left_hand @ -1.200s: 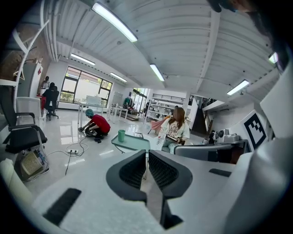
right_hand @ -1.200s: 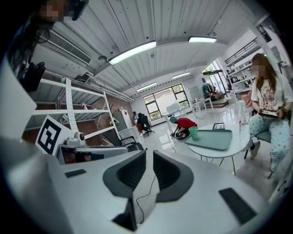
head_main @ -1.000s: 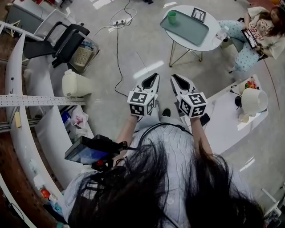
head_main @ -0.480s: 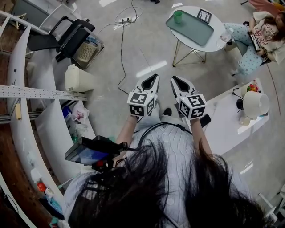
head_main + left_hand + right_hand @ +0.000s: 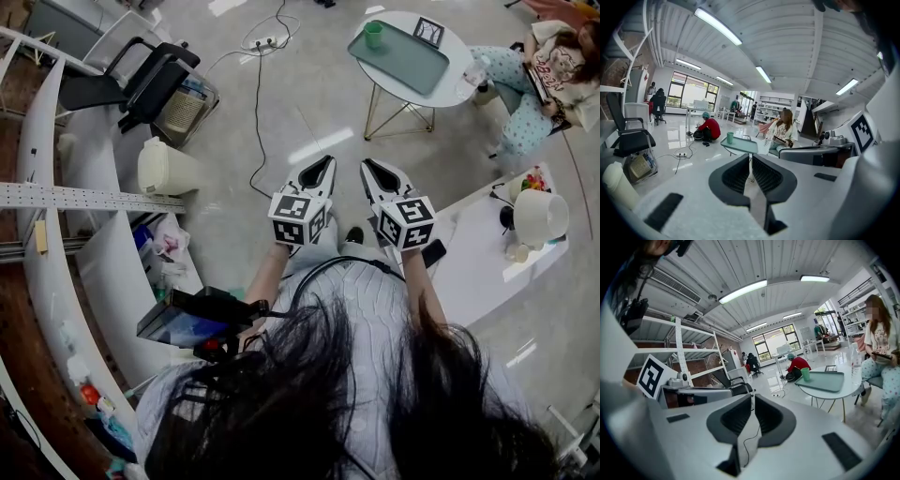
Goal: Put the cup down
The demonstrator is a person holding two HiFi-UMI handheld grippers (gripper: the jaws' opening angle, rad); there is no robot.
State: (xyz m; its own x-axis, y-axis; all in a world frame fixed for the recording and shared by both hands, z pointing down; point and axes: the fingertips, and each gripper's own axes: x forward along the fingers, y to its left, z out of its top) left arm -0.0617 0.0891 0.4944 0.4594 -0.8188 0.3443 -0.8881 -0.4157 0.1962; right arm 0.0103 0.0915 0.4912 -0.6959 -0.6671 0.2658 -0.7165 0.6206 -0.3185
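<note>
- Tongs are both pressed together on nothing: left tongs [image 5: 325, 161] and right tongs [image 5: 368, 165] sit side by side above the open grey floor [image 5: 319, 94].
- Small green plastic cup [image 5: 375, 35] stands at a corner of the teal rectangular tray [image 5: 410, 61], near the round white surface's edge [image 5: 457, 92], well apart from both tongs.

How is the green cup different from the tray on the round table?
The green cup is small and stands upright; the tray is much bigger and lies flat. The cup is round and bright green, while the tray is a rectangle in a duller grey-green. The cup stands at one end of the tray. Both are greenish and sit on the round white table.
</note>
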